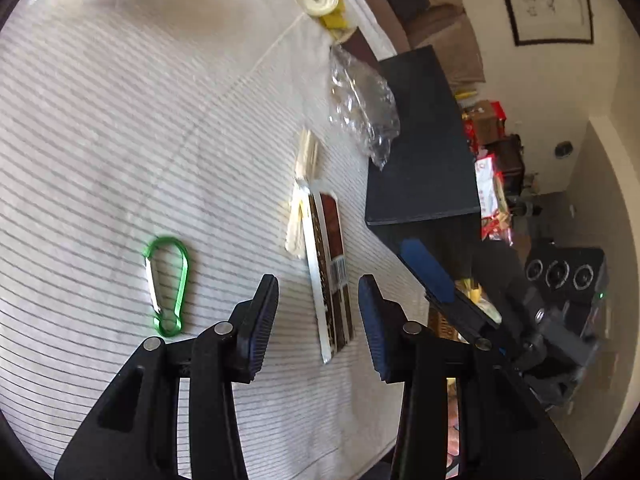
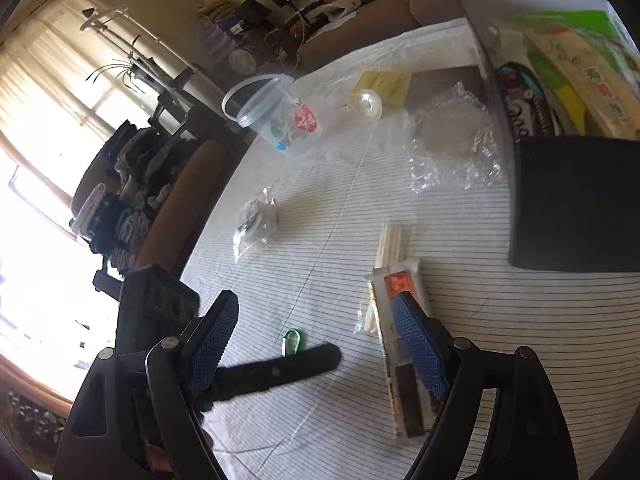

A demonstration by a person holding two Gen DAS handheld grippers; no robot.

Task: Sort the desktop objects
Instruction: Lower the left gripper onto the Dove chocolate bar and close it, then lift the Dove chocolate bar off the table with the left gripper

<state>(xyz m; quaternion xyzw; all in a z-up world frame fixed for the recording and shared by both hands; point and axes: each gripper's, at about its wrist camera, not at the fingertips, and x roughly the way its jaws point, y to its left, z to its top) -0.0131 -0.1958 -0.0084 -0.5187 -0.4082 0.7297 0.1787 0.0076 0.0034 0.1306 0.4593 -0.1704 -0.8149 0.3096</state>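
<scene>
A long brown-and-white chopstick packet (image 1: pixel 328 280) lies on the striped tablecloth, with pale sticks poking out of its far end. My left gripper (image 1: pixel 318 320) hovers over its near end, jaws apart and not pressing on it. A green carabiner (image 1: pixel 168 284) lies to the left of the fingers. In the right wrist view my right gripper (image 2: pixel 318 340) stands wide open above the cloth with nothing in it. Its right finger overlaps the packet (image 2: pixel 400 344), and the carabiner (image 2: pixel 294 340) shows between the fingers, behind the left gripper's black finger.
A black box (image 2: pixel 576 204) sits at the right, with a crumpled clear bag (image 2: pixel 452 136) beside it. Farther back are a tape roll (image 2: pixel 368 104), a yellow pad (image 2: pixel 384 80), a clear handled tub (image 2: pixel 280 116) and a small wrapped item (image 2: pixel 256 220). The table edge runs along the left.
</scene>
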